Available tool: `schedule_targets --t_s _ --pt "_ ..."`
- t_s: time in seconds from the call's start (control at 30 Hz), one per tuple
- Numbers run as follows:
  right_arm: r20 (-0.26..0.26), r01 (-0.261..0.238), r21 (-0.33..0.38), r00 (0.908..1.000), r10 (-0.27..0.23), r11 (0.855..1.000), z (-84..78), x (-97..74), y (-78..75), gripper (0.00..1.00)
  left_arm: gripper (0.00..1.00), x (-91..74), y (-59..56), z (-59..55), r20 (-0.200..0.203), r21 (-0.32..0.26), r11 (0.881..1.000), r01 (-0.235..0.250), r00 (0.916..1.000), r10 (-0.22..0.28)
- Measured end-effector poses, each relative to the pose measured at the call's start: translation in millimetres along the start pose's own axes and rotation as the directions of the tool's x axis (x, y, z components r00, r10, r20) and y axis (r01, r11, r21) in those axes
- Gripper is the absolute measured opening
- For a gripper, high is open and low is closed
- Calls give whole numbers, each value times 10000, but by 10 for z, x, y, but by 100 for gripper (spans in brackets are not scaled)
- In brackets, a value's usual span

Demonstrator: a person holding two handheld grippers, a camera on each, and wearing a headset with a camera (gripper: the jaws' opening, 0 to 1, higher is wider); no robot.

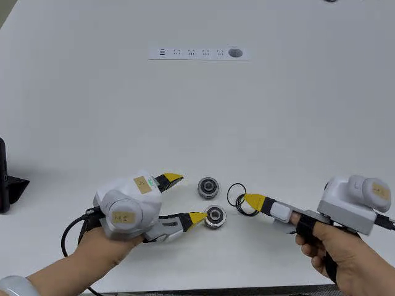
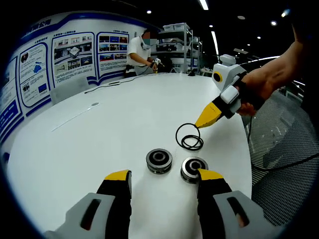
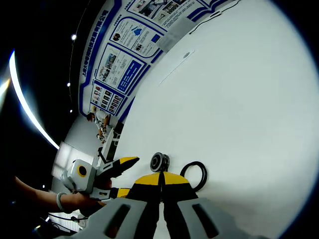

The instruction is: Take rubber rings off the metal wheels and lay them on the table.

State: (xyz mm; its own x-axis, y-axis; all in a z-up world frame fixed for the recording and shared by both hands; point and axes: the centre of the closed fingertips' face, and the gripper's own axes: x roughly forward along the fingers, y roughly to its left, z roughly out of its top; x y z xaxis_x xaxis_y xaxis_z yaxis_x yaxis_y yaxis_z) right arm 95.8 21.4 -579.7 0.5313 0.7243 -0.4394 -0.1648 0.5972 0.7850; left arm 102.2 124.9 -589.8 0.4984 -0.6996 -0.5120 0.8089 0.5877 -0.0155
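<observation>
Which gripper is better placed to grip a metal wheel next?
Left, probably: the left gripper is open with the metal wheels ahead of its jaws; the right gripper is shut, tip at the rubber rings.

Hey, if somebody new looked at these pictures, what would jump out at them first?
The open, yellow-tipped left gripper sits near the front edge of the white table, with a far wheel and a near wheel just off its jaws. Right of the wheels lie black rubber rings, with the shut right gripper tip at them.
</observation>
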Motion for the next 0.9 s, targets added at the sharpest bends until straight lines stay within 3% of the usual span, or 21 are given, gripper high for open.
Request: schedule_targets --t_s 0.2,0.33,0.47,0.63,0.77,0.9 --pt "-183 567 -242 9982 -572 9981 -40 -31 -154 2 52 -28 -14 -31 -30 -79 10000 -28 10000 27" --pt "-328 1026 -948 9938 -1061 9902 -65 -45 -207 5 52 -44 -17 -49 -68 -96 9999 -42 10000 41" --pt "-651 1268 -2105 9875 -1433 9693 -100 -44 -242 11 52 -63 -17 -51 -67 -132 9999 -88 9999 87" --pt "-901 1415 -3491 9789 -1835 9263 -134 -58 -258 20 52 -80 -18 -51 -37 -174 9998 -103 9999 103" --pt "-974 1254 -3770 9799 -1739 9177 -167 -61 -216 23 52 -96 -19 -45 -18 -202 9997 -128 9999 128" --pt "-1034 1202 -4295 9781 -1809 8950 -204 -81 -197 30 52 -125 -36 -47 -1 -268 9996 -104 9999 104"
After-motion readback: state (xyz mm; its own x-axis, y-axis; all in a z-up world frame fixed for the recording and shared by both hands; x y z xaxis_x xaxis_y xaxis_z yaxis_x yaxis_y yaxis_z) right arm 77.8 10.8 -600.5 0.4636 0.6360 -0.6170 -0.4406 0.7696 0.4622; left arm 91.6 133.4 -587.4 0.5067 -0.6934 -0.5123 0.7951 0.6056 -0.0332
